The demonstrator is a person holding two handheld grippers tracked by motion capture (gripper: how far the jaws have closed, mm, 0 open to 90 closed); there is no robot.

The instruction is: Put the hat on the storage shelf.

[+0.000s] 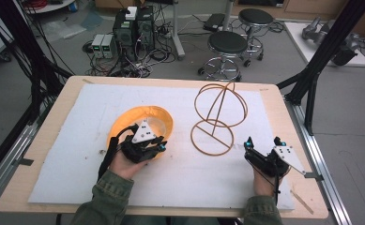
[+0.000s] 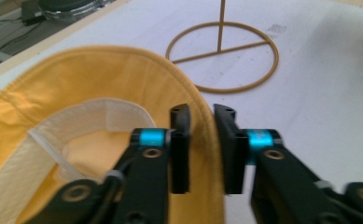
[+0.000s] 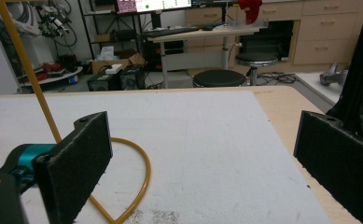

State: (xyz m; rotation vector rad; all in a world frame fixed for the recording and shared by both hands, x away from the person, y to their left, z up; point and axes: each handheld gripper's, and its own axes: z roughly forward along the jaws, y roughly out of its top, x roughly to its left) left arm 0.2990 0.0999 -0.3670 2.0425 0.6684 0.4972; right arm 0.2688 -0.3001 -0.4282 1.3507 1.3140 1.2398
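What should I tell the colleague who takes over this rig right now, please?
Left gripper: shut on the brim of the yellow hat, which lies upside down on the white mat, left of centre.
Right gripper: open, nothing between its jaws, resting near the mat's right front corner.
Wire hat stand: upright on the mat right of the hat, its ring base flat and untouched.
Done: hat gripped at the brim.
Left: probably lift the hat and set it on the stand; the right gripper may need to steady the stand.

A lab: computer towers [image 1: 134,28] amid tangled cables on the floor, round stools [image 1: 227,43], a monitor [image 3: 153,5] on a desk, black frame struts [image 1: 330,40] around the tabletop [image 1: 283,112].
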